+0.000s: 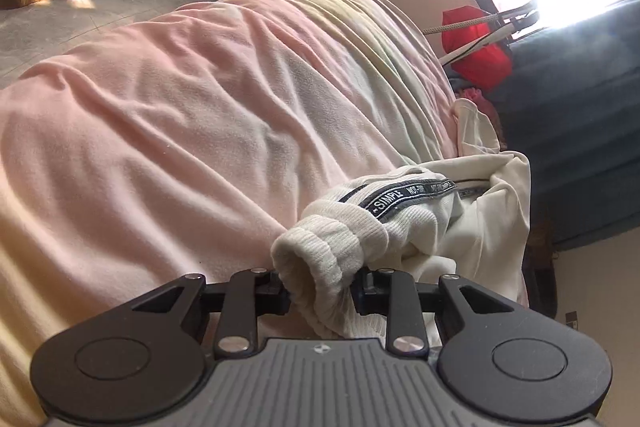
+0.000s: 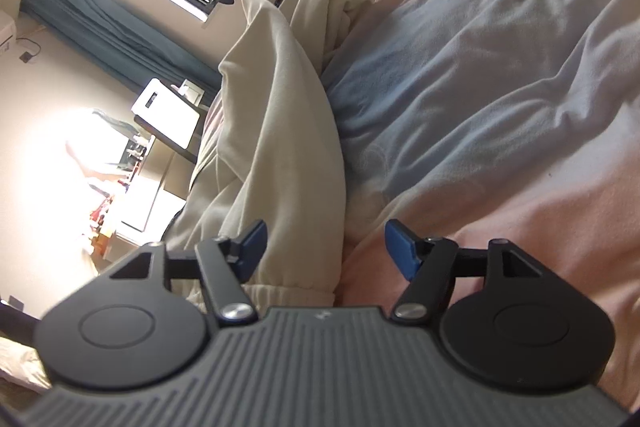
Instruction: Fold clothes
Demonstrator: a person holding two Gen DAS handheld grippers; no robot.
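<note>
Cream sweatpants [image 1: 432,211] trail off the bed's [image 1: 168,115] edge, ribbed cuff pinched in the left gripper's [image 1: 320,287] jaws, so the right gripper [image 2: 324,247], jaws wide and empty, should clamp the other leg before lifting.

Left gripper [image 1: 320,287]: fingers closed in from both sides on the ribbed cuff of the cream garment [image 1: 320,259], cuff bunched between them. Right gripper [image 2: 325,247]: blue-padded fingers [image 2: 402,247] spread wide apart; the left one lies against the cloth, the right one is clear of it. No hand or arm visible in either view.
</note>
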